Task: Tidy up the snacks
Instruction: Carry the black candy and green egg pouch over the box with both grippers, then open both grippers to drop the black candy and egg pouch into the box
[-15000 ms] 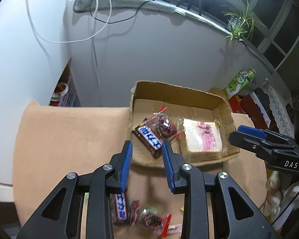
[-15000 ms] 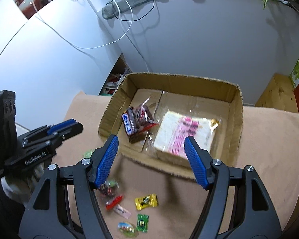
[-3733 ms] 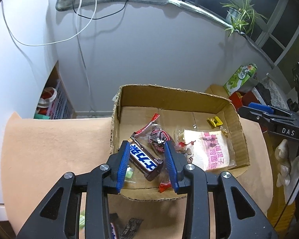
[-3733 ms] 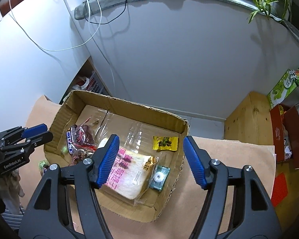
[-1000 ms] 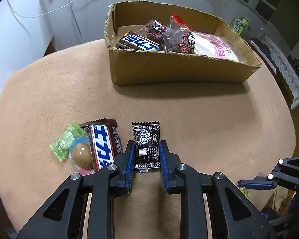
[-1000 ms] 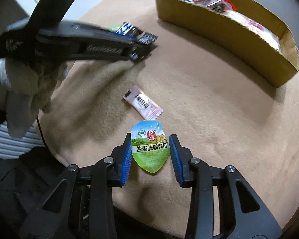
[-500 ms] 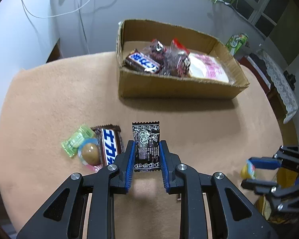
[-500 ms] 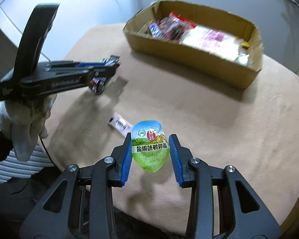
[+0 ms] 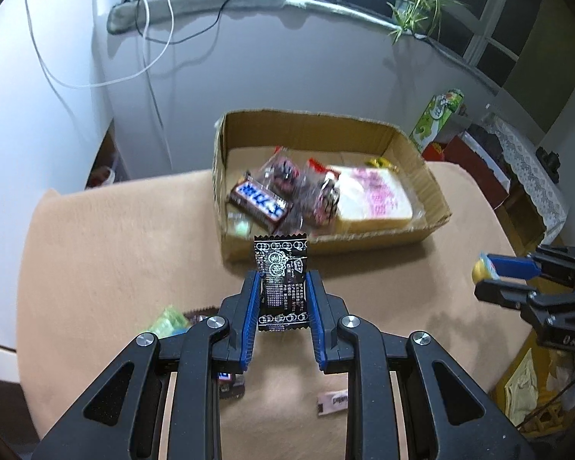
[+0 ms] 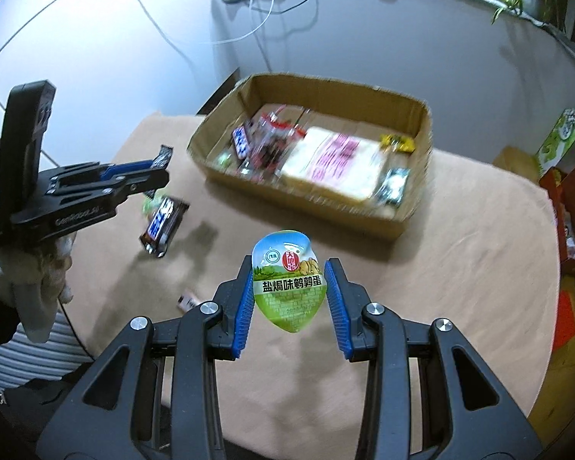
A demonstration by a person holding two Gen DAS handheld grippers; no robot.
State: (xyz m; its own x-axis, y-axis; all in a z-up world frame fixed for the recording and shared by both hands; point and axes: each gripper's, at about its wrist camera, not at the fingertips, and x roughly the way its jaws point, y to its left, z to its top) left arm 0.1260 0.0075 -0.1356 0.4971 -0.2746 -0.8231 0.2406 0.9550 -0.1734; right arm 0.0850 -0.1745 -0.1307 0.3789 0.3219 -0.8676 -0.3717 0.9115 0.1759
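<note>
Candy first: my left gripper (image 9: 281,301) pinches a black candy packet (image 9: 281,281) upright between its blue pads, above the tan table (image 9: 107,245) and short of the cardboard box (image 9: 326,243). My left view shows a small pink wrapper (image 9: 333,408) on the table just under the fingers, which is only partly visible from the right. My right view alone shows the chocolate bar (image 10: 164,226) lying whole on the table left of the box, and a white-gloved hand (image 10: 38,287). There my right gripper (image 10: 289,301) clamps a green egg pouch (image 10: 287,285) by its sides, above the table and near the box's front wall.
</note>
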